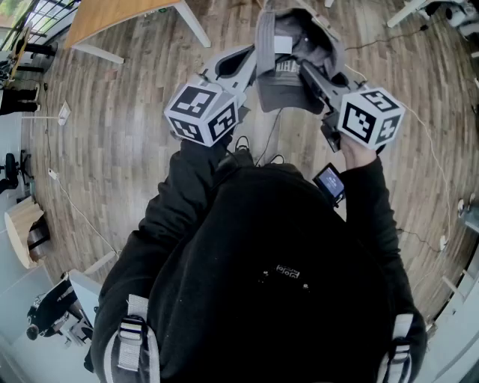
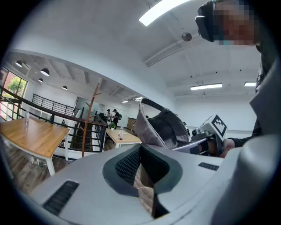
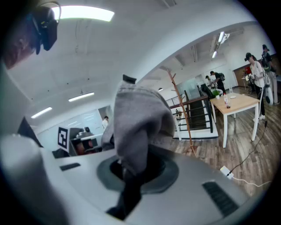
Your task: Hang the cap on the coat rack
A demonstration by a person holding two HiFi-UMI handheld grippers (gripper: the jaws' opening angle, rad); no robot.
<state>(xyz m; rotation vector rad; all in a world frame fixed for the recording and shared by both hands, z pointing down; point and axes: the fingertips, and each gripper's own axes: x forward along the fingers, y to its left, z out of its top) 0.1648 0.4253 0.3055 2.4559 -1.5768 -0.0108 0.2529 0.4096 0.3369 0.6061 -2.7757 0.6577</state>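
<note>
A grey cap hangs in the air in front of me, held from both sides. My left gripper is shut on the cap's left edge, with the fabric rising out of the closed jaws. From the right, my right gripper is shut on a bunched fold of the cap, which drapes over its jaws. The coat rack, a thin brown wooden pole with branching pegs, stands far off by a black railing. It also shows past the cap in the right gripper view.
Wooden-topped tables with white legs stand near the railing. People stand in the background. A cable and power strip lie on the wood floor. Another table sits at the far left.
</note>
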